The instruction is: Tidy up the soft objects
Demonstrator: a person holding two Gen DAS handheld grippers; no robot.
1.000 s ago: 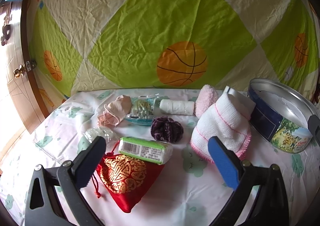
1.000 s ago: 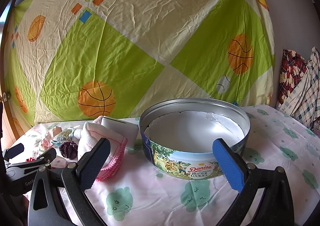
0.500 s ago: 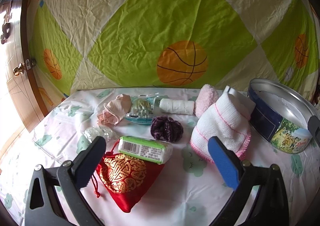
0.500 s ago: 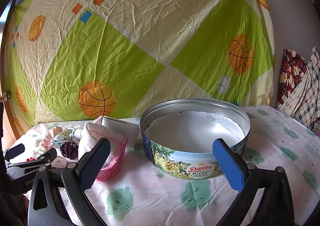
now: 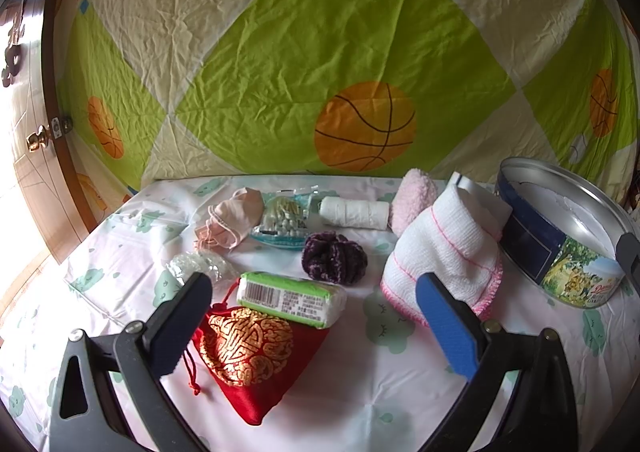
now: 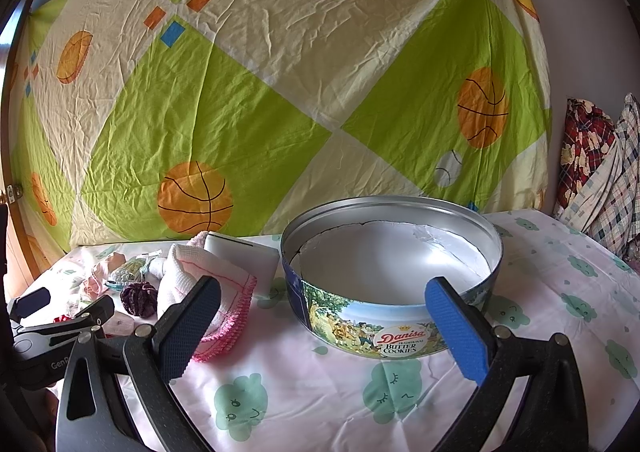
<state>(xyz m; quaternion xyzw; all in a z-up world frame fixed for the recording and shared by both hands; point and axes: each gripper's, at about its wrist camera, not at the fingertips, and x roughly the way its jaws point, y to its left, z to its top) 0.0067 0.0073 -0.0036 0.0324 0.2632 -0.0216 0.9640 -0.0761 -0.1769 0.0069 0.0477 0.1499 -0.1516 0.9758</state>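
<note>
My left gripper (image 5: 316,316) is open and empty above a red and gold drawstring pouch (image 5: 256,356) and a green tissue pack (image 5: 292,298). Behind them lie a purple scrunchie (image 5: 334,258), a white towel with pink trim (image 5: 444,252), a pink face mask (image 5: 232,217), a white roll (image 5: 354,211) and a pink fluffy puff (image 5: 414,197). My right gripper (image 6: 324,328) is open and empty in front of an empty round cookie tin (image 6: 392,280). The towel (image 6: 200,288) and scrunchie (image 6: 139,298) lie left of the tin.
A bag of cotton swabs (image 5: 282,223) and a clear crumpled wrapper (image 5: 200,270) lie among the soft items. A white box (image 6: 242,262) stands behind the towel. A patterned sheet (image 6: 280,91) hangs at the back. Plaid clothes (image 6: 600,179) hang at the right. A wooden door (image 5: 24,155) is at the left.
</note>
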